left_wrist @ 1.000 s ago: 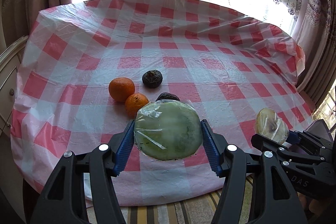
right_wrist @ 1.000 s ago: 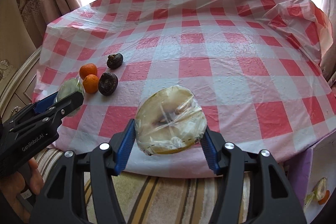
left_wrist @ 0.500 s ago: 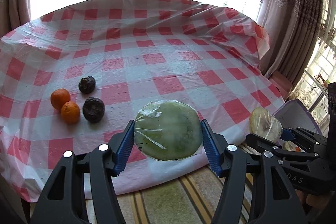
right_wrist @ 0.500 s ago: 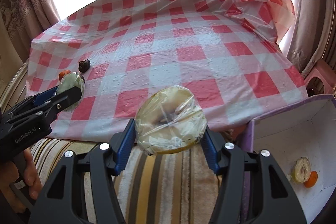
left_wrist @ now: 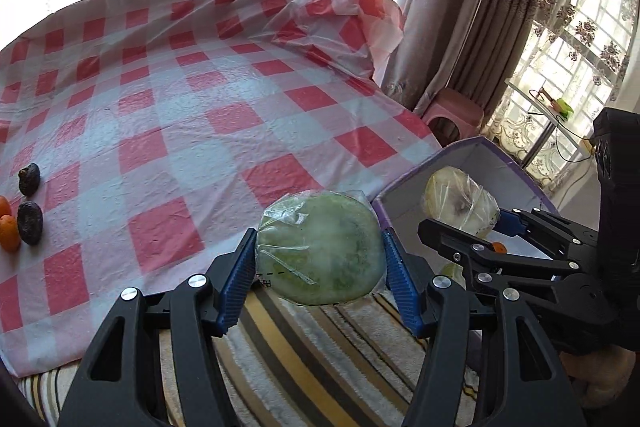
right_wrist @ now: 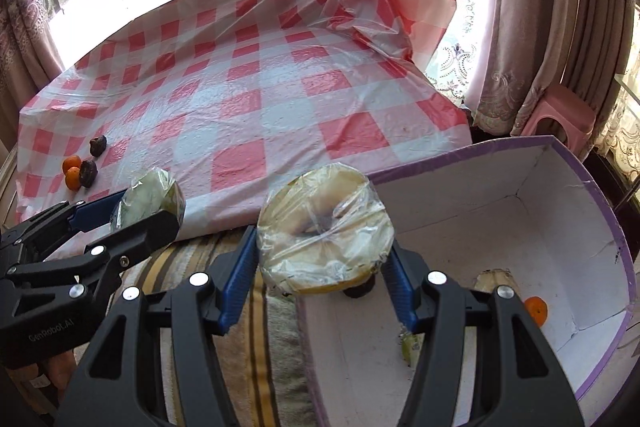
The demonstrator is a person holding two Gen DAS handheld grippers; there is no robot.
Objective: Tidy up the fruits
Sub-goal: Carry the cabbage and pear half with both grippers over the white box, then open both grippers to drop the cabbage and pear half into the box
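Note:
My left gripper is shut on a plastic-wrapped green melon half, held off the table's front edge above a striped cushion. My right gripper is shut on a wrapped pale yellow melon half, held over the near rim of a white box with purple edging. The box holds a small orange and a pale fruit piece. Two oranges and two dark fruits lie on the checked tablecloth at far left. The left gripper also shows in the right wrist view.
The red and white checked table is covered in clear plastic. A striped cushion lies below both grippers. A pink stool and curtains stand at the right beyond the box.
Both grippers have swung right and away from the table with their melon halves. The box has come into full view under the right gripper; the table fruits have slid to the far left.

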